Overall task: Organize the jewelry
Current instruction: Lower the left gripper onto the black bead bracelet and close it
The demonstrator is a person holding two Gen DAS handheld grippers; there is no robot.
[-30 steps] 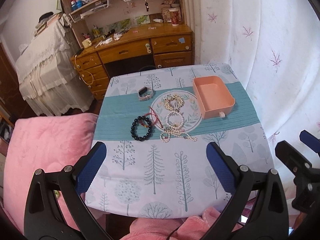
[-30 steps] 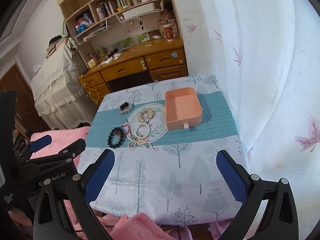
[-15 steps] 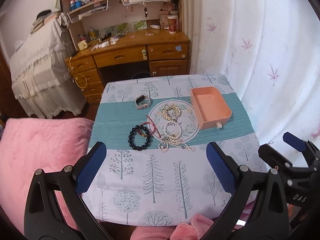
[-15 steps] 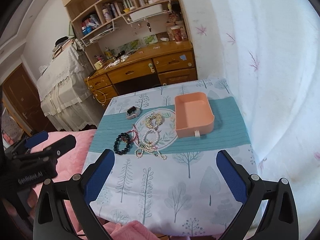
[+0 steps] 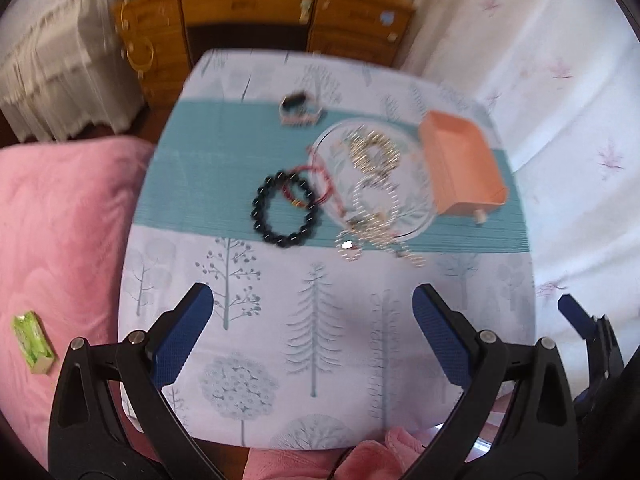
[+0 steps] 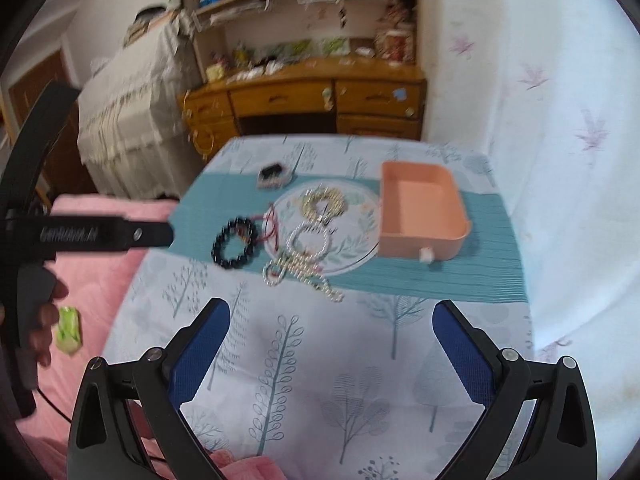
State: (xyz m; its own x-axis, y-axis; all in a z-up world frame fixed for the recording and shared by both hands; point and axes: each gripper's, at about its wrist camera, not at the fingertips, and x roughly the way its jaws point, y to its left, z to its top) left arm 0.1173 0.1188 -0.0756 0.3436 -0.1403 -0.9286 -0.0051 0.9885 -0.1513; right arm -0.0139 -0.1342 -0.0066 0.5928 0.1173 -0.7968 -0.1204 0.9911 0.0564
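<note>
Jewelry lies on a tree-print tablecloth [image 5: 312, 320]: a black bead bracelet [image 5: 285, 210], a red cord bracelet [image 5: 316, 184], a gold chain [image 5: 374, 152], pearl strands [image 5: 376, 220] and a watch [image 5: 298, 108]. An empty orange tray [image 5: 460, 168] stands to their right. In the right wrist view the same bracelet [image 6: 235, 243], pearl strands [image 6: 306, 264] and tray [image 6: 420, 210] show. My left gripper [image 5: 310, 336] is open and empty above the cloth's near part. My right gripper [image 6: 334, 352] is open and empty too.
A pink quilt [image 5: 60, 220] lies left of the table with a small green box [image 5: 34, 342] on it. A wooden desk [image 6: 312, 96] with shelves stands behind. A white curtain [image 6: 540, 120] hangs along the right side.
Both grippers have moved forward and down toward the table, so the jewelry looks larger. The view is blurred by motion. Both stay open.
</note>
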